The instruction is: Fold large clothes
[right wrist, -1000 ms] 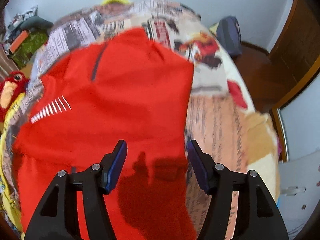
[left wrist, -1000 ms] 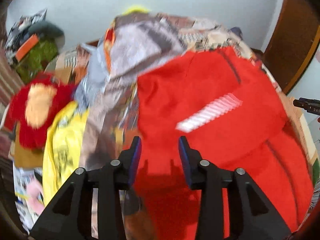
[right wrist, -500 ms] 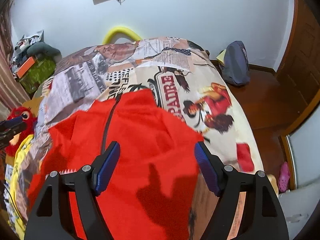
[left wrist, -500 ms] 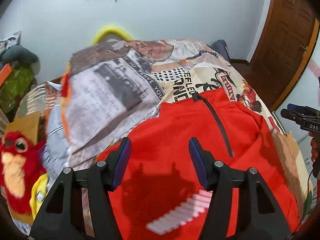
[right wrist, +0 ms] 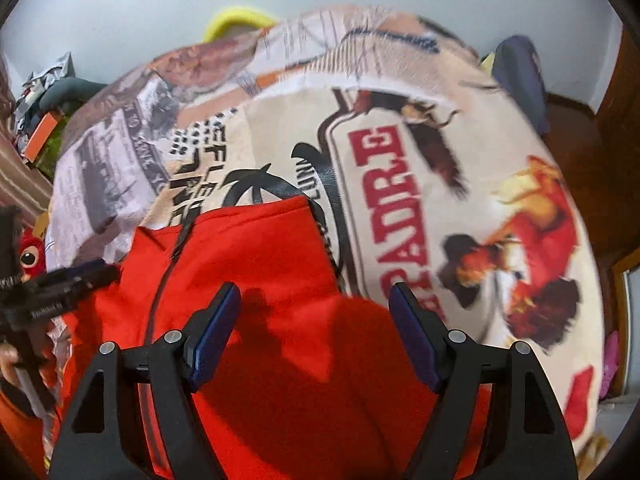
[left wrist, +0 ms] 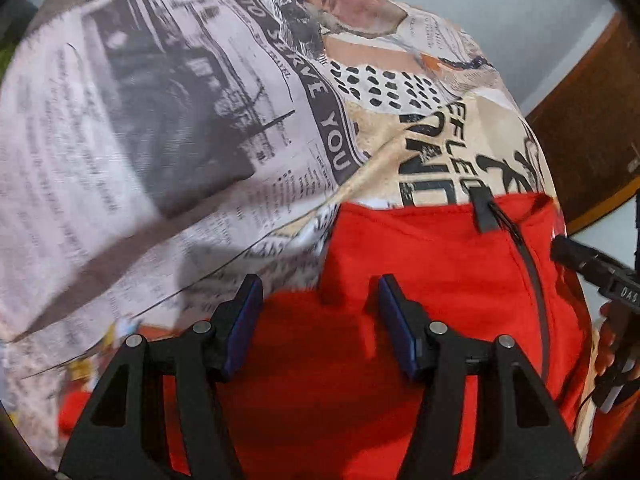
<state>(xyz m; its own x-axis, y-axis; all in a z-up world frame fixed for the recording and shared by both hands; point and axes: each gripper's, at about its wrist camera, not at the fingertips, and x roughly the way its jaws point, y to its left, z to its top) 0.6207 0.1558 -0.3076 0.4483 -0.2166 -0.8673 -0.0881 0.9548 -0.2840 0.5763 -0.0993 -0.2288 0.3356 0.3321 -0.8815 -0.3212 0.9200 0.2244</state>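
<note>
While both grippers hover over red garment (left wrist: pixel 420 264), nothing is gripped: left gripper (left wrist: pixel 320 312) spread, right gripper (right wrist: pixel 314 320) spread. Garment lies on printed bedspread (left wrist: pixel 160 120), dark zip (left wrist: pixel 534 280) running down from its far edge. Advice: seize matching corners of garment's near side, lift evenly, avoid catching bedspread. Fabric soft, matte, lightly creased.

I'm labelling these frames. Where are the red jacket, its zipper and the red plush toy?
red jacket (left wrist: pixel 432 256), left wrist view, chest fabric.
zipper (right wrist: pixel 158 296), right wrist view, dark track.
red plush toy (right wrist: pixel 29 254), right wrist view, eye.
</note>
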